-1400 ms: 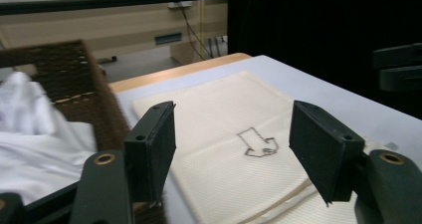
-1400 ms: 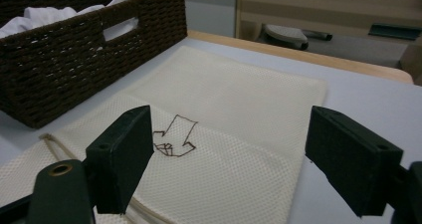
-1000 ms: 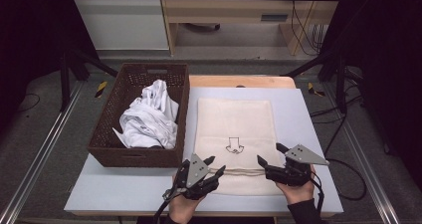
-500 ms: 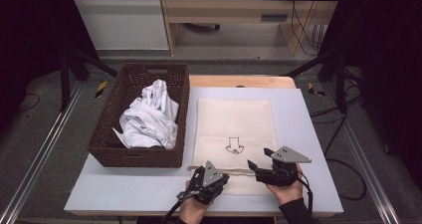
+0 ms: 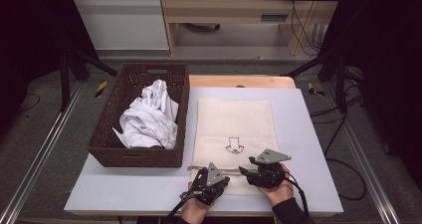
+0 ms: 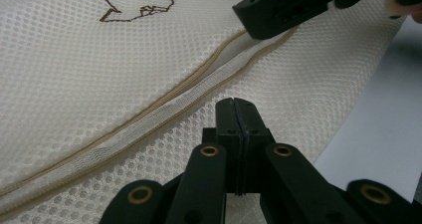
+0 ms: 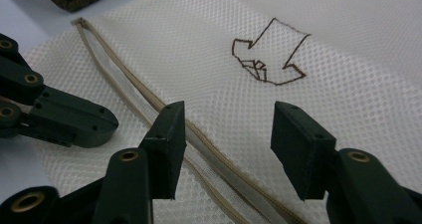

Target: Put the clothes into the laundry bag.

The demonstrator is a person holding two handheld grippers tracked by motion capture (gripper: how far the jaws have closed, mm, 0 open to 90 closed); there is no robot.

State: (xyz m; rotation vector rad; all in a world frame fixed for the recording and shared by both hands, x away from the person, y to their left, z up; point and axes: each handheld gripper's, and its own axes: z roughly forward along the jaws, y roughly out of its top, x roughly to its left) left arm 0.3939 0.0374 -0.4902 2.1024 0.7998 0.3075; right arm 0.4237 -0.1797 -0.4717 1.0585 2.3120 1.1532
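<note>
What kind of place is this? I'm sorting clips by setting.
Probably a lab or recording workspace, not a home: a table framed by metal rails, cables on the floor, and a staged setup of a mesh laundry bag beside a wicker basket of white clothes.

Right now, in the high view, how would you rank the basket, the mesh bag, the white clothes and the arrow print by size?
1. Mesh bag and basket: they look about alike, too close to rank.
2. White clothes in the basket.
3. Arrow print on the bag, by far the smallest.
</note>
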